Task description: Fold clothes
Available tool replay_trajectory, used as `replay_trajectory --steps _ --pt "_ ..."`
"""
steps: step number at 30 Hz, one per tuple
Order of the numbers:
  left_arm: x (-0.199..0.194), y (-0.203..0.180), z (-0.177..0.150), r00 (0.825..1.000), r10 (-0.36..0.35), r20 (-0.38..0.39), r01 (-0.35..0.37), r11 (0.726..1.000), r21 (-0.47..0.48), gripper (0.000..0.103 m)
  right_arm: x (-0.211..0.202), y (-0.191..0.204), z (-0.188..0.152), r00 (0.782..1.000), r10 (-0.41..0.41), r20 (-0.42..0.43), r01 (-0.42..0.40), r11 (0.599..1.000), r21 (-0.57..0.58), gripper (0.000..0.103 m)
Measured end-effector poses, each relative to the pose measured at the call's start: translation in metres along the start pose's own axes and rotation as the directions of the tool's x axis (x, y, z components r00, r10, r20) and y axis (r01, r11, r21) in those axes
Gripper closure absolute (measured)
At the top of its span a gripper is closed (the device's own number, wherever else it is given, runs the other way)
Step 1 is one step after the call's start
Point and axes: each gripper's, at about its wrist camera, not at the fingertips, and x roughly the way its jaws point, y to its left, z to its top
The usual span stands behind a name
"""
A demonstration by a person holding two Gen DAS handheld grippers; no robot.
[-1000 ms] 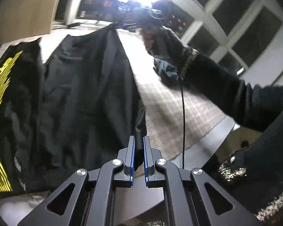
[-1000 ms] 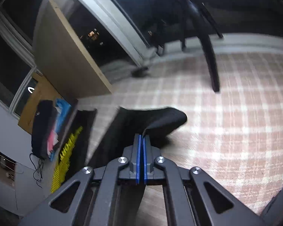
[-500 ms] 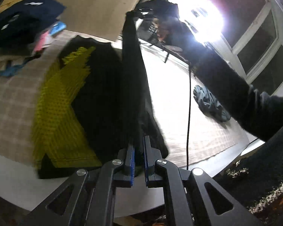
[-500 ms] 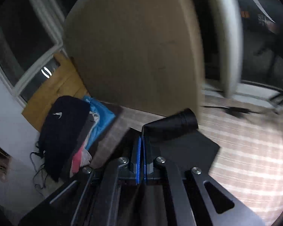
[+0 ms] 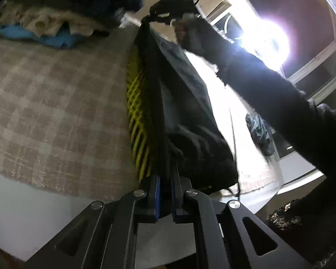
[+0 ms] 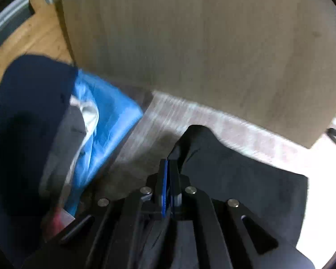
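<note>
The left gripper point(image 5: 165, 179) pinches the black shirt point(image 5: 190, 139) near the rug point(image 5: 56, 103) edge. Farther off, the right gripper point(image 5: 168, 14), on a raised sleeved arm point(image 5: 268, 94), clamps its other end. Only the right view shows the clothes pile point(image 6: 44, 134) and board point(image 6: 190, 44).

Your left view is dim except for one lamp point(image 5: 265, 39) at upper right, blown out to white glare with a purple halo. Your sleeve point(image 5: 268, 89) shows only as a dark, smeared shape against it. Your right view is evenly lit but motion-blurred, the rug point(image 6: 190, 121) streaked. Both pictures bow at the edges, with black corners.
</note>
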Motion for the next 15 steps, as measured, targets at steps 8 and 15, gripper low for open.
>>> replay_trajectory --steps 8,15 --pt "-0.028 -0.011 0.018 0.995 0.098 -0.018 -0.095 0.989 0.117 0.089 -0.104 -0.063 -0.057 0.982 0.125 0.145 -0.144 0.981 0.134 0.077" --pt "-0.009 -0.029 0.084 0.998 0.052 -0.045 -0.034 0.941 0.338 0.081 -0.118 -0.070 -0.173 0.990 0.142 0.015 -0.143 0.982 0.123 0.077"
